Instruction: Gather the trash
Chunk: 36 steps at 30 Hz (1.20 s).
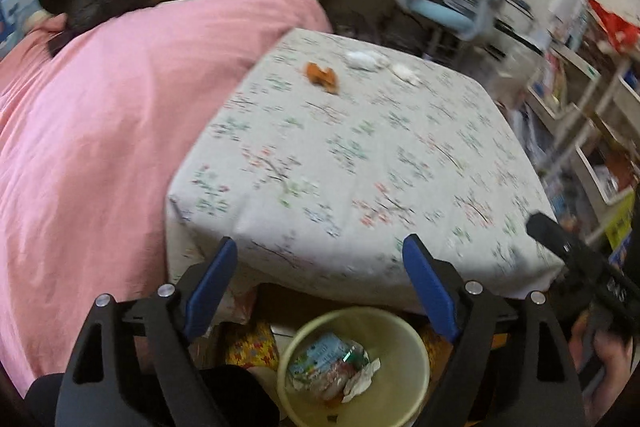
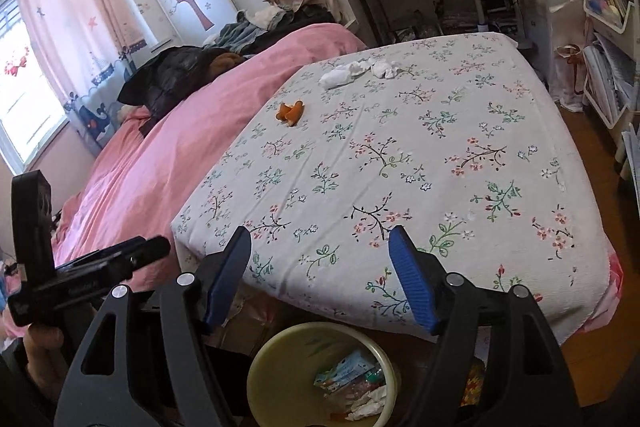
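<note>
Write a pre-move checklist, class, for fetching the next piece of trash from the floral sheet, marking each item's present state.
1. Left tool open, empty: ok.
2. Right tool open, empty: ok.
3. Orange peel lying apart from other things, graspable: ok.
4. White tissues in view, unobstructed: ok.
5. Bin below the tools, has room: ok.
6. Trash within reach from here: not ok; it lies at the far end of the floral sheet.

Orange peel [image 2: 291,112] lay on the floral sheet, two crumpled white tissues [image 2: 359,70] beyond it, yellow bin [image 2: 264,367] below held wrappers.
</note>
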{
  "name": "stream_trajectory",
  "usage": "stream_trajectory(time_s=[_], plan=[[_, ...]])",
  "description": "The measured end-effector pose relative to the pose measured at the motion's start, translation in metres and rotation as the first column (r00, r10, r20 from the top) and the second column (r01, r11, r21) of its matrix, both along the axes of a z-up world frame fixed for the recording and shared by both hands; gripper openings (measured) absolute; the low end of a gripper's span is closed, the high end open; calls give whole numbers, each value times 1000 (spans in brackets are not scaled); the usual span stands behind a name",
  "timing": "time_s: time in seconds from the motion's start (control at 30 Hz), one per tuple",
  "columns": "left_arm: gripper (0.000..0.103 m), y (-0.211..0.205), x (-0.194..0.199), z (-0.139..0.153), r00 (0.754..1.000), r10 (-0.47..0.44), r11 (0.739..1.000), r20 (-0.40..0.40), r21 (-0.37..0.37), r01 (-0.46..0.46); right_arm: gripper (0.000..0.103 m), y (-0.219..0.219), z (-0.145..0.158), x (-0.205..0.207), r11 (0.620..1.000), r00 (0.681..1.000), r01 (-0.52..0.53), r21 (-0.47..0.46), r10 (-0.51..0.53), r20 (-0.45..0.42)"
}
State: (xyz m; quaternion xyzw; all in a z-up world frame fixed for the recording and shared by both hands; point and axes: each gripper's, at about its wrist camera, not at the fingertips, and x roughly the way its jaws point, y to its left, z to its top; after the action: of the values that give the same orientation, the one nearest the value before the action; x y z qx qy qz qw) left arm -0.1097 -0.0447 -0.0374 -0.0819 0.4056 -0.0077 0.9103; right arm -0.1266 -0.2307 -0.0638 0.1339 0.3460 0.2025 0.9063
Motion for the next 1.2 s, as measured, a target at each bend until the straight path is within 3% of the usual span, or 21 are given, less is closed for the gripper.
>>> stream_trajectory(time_s=[0.27,0.53,1.2], plan=[[81,-2,0,1,999,26,998,31,59,-28,68,11,-2,-3,998,1000,-15,-58,16,8],[81,-2,1,1,999,21,998,29,59,-22,69,22,-7,-2,993,999,-34,-111,35,7],[85,-3,1,-1,999,28,997,27,70,-30,72,22,-8,0,993,1000,-29,-115,30,7]])
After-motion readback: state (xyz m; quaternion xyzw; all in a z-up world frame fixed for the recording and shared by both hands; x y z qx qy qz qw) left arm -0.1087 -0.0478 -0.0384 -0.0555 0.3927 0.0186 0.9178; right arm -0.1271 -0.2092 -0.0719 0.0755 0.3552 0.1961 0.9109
